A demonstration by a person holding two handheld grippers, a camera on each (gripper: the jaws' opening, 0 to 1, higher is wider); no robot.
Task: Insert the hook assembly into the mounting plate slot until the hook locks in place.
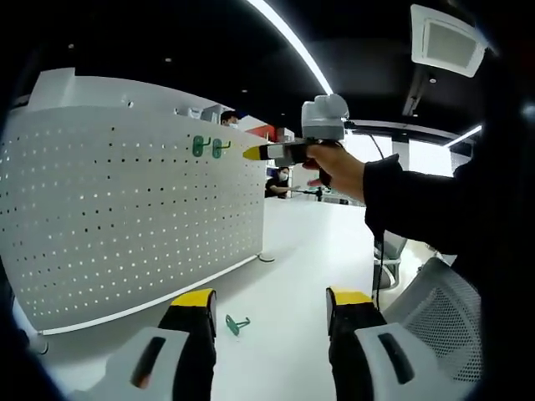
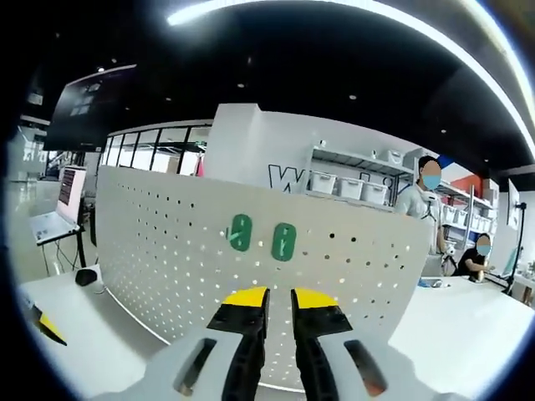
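Table: white tabletop [image 1: 309,251], one loose green hook [image 1: 236,324] near left gripper [image 1: 272,309]
Pegboard [image 2: 167,251]: two mounted green hooks [image 2: 241,232] [image 2: 283,241]
Left gripper: jaws apart, empty
Right gripper [image 2: 280,298]: jaws nearly together, empty

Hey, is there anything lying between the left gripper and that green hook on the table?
Nothing visible. The green hook lies alone on the white table, just ahead of the left gripper, between its open jaws, with bare tabletop around it.

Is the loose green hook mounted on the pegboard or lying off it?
Off it: the small green hook lies flat on the white table, below the white perforated pegboard.
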